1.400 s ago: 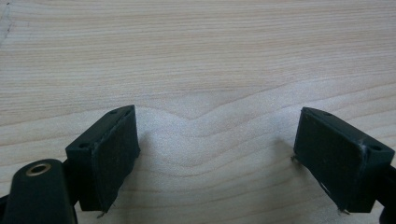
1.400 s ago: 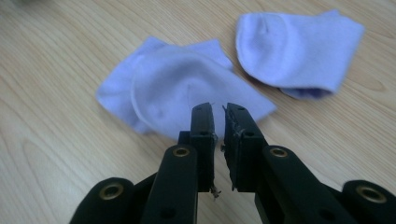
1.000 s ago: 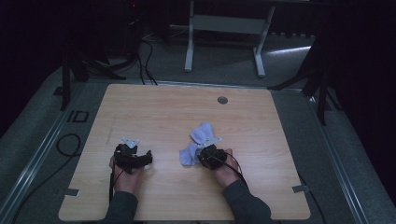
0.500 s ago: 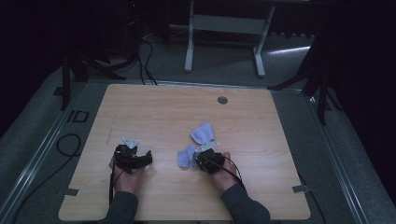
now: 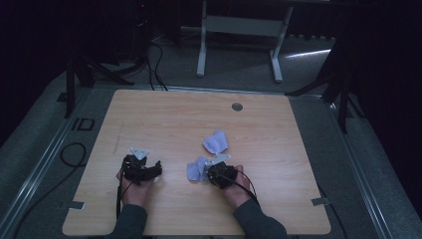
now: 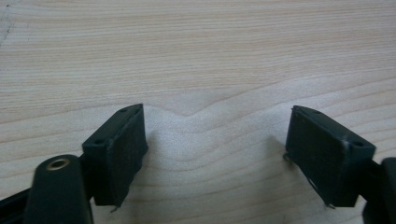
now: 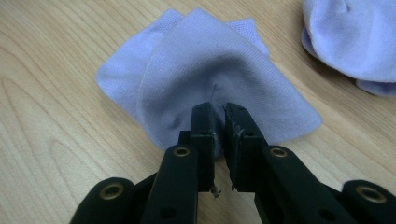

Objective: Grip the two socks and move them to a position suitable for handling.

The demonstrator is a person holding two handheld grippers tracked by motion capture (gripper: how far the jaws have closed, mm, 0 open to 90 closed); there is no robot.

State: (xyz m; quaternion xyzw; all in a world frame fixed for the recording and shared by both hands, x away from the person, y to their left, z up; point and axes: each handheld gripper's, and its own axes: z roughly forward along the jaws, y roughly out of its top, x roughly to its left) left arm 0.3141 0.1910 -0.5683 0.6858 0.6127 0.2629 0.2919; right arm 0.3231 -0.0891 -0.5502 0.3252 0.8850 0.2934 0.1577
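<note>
From the high view, the light wooden table (image 5: pixel 164 119) carries two pieces of pale lilac knitted cloth, seemingly small socks. One crumpled lilac piece (image 5: pixel 216 142) lies free near the middle of the table, a little toward the right edge. The second lilac piece (image 5: pixel 196 170) lies closer to the near edge, touching the tip of the right gripper (image 5: pixel 211 173). The left gripper (image 5: pixel 147 170) rests on bare wood toward the near left corner, well apart from both pieces.

In the left gripper view, the left gripper (image 6: pixel 215 149) has its jaws standing wide over plain wood grain with nothing between them; they have just been closing a little.

In the right gripper view, the right gripper (image 7: pixel 219 123) has its jaws drawn narrow, pinching a fold of the near lilac piece (image 7: pixel 205 70), which tents up toward the jaws while its edges lie on the table. The other lilac piece (image 7: pixel 355 37) sits just beyond, apart from the held one.

As a judgement, the work is at an early stage: one piece is gripped but not yet lifted clear or laid out, and the second piece is untouched. Bringing the two together or folding them remains to be done, and the left gripper has yet to take hold of anything.
</note>
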